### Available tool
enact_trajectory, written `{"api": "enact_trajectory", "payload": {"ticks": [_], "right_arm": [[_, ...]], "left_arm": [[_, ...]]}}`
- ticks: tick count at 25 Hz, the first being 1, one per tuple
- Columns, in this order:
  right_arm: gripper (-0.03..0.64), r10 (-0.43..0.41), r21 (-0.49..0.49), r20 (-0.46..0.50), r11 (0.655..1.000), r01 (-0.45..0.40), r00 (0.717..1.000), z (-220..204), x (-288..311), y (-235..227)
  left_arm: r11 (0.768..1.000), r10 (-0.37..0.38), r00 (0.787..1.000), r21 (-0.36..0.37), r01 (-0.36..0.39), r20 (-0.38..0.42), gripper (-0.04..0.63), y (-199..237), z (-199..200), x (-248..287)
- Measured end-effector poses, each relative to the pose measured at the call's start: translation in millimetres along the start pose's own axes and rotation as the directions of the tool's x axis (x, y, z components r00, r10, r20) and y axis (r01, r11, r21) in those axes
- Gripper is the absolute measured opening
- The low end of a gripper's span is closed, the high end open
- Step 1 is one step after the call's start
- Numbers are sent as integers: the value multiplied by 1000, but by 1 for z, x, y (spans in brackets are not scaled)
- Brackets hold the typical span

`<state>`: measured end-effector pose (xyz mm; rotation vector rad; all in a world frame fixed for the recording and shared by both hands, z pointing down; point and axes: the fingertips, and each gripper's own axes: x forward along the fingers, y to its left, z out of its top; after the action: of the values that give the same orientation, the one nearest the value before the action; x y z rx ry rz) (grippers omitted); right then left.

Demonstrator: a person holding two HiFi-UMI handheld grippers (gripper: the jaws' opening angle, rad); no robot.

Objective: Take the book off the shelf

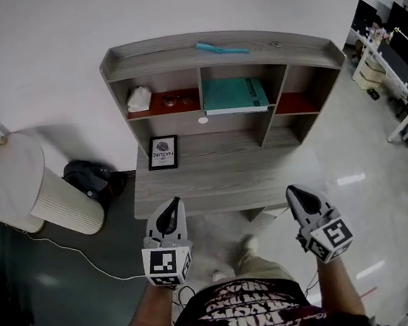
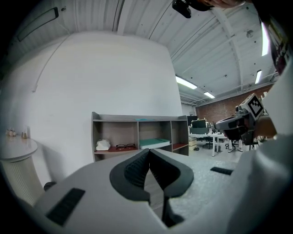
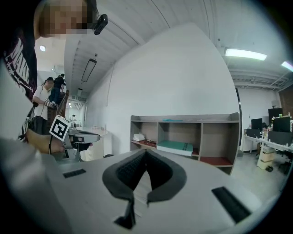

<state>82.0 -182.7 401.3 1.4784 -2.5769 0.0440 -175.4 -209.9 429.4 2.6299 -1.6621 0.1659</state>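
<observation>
The left gripper point(image 1: 170, 206) and right gripper point(image 1: 298, 194) hover level at the near edge of the desk point(image 1: 192, 186). Each has its jaws pressed together on nothing, probably because the person is only squaring up and the reach has not begun. Past the desk, in the middle compartment of the shelf point(image 1: 174, 50), the book point(image 1: 234, 95) lies flat, a thin teal volume with its pale edge forward, well apart from both grippers.

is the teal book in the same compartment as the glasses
No, the teal book lies in the middle compartment, the glasses in the left one.
</observation>
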Motion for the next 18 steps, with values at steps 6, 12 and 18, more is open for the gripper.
{"api": "enact_trajectory", "payload": {"ticks": [6,12,18], "right_arm": [[5,44,28,-3,999,-43,999,-6,21,-3],[5,60,45,-27,997,-59,998,-12,53,-25],[5,104,92,-10,990,-103,995,-11,95,-45]], "left_arm": [[999,37,999,-15,-37,-11,6,14,-9,7],[998,63,998,-16,-64,-26,6,30,-11,30],[997,69,997,-18,-69,-44,6,43,-12,71]]}}
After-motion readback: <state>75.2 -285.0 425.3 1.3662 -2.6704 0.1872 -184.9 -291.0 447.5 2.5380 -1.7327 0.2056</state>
